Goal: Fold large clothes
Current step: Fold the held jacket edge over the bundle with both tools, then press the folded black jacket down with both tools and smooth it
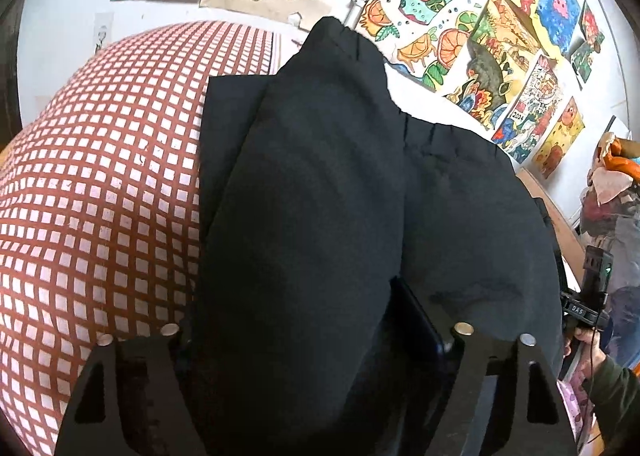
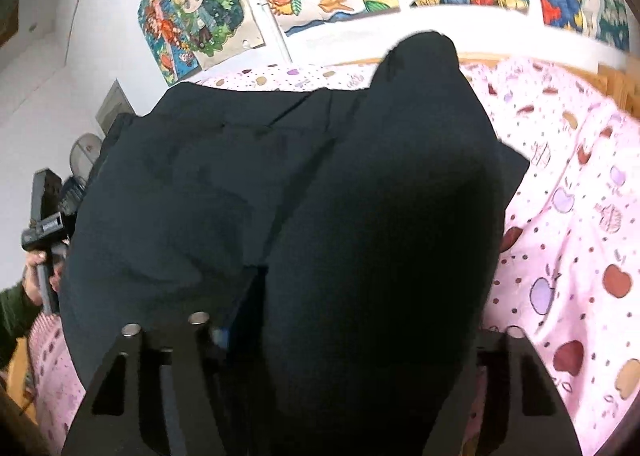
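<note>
Black pants point(image 1: 320, 196) fill both your views, each hand-held gripper point(image 1: 316, 332) point(image 2: 352, 324) clamped on fabric, mid-fold; next, lay them flat over the bed point(image 2: 568, 216).

Black garment point(image 2: 320, 196) bunched between right gripper point(image 2: 320, 340) fingers, covering most of the gap; whether clamped or just draped, can't tell. Pink apple-print sheet point(image 2: 568, 216) underneath and to the right. Left gripper point(image 2: 48, 224) at left edge, hand point(image 2: 34, 276) on its handle. Cartoon posters point(image 2: 200, 16) on wall behind.
</note>
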Demonstrator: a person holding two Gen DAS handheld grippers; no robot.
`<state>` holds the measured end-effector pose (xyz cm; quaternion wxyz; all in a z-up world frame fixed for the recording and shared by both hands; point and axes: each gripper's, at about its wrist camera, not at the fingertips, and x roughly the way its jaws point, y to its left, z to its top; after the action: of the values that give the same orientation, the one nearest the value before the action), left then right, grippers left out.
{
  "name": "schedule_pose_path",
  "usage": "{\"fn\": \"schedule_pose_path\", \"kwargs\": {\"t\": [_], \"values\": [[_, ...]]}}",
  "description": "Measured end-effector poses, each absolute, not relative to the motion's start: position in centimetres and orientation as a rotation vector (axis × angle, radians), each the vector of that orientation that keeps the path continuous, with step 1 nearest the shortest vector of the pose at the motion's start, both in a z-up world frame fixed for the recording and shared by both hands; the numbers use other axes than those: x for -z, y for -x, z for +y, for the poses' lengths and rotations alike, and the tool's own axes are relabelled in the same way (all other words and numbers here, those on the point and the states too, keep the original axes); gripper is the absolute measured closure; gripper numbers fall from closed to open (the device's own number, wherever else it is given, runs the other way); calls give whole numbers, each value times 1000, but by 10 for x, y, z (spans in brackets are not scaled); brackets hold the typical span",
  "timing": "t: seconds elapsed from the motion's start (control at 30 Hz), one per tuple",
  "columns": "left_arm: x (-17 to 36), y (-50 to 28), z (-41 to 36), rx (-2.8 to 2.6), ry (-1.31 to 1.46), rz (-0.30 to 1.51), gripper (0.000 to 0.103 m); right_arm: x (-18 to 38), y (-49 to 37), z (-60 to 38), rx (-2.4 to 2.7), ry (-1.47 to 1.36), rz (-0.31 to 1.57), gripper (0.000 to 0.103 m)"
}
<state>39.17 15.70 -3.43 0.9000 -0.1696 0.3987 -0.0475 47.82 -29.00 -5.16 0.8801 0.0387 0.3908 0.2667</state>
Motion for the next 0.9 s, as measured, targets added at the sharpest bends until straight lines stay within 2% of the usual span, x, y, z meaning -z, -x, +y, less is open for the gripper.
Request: {"fn": "schedule_pose_path", "kwargs": {"t": [0.07,0.17,0.33,0.5,0.67,0.9], "values": [[32,-389,155,92,347,814,37,46,-473,-289,-540,-72,800,61],[29,-380,153,65,342,788,46,41,-467,-288,-512,-92,783,68],[20,-372,142,24,305,759,57,37,-459,-283,-477,-83,766,73],[3,-362,143,13,350,722,73,27,-448,-280,-439,-95,732,80],[-19,-347,141,41,353,693,79,3,-435,-282,-452,-131,678,84],[-42,-330,133,66,409,692,82,-27,-409,-283,-478,-129,634,85]]}}
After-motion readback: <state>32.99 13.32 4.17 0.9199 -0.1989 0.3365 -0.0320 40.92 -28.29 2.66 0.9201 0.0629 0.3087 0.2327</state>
